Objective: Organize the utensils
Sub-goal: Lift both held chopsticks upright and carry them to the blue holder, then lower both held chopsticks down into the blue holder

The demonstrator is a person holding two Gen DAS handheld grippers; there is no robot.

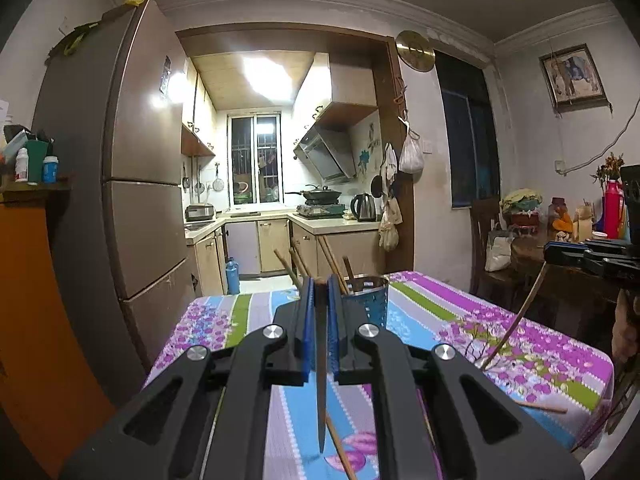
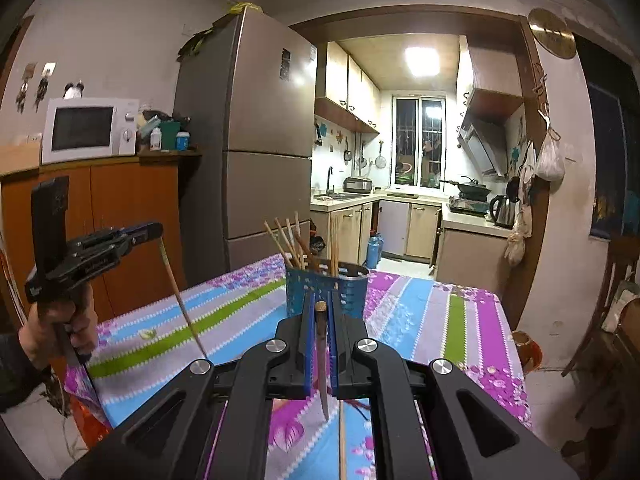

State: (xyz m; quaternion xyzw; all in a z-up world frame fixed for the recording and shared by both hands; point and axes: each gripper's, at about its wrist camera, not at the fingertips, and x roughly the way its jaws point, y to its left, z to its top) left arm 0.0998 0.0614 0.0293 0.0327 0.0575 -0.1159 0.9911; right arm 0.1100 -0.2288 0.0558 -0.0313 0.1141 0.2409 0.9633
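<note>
A blue and metal utensil holder stands on the flowered tablecloth with several wooden chopsticks upright in it. My left gripper is shut on one chopstick, held above the table; it also shows in the right wrist view with its chopstick hanging down. My right gripper is shut on another chopstick; it also shows in the left wrist view with its chopstick hanging. Loose chopsticks lie on the table.
The table has a striped floral cloth. A fridge and an orange cabinet with a microwave stand to the left. Chairs and a cluttered side table are to the right. The kitchen lies beyond.
</note>
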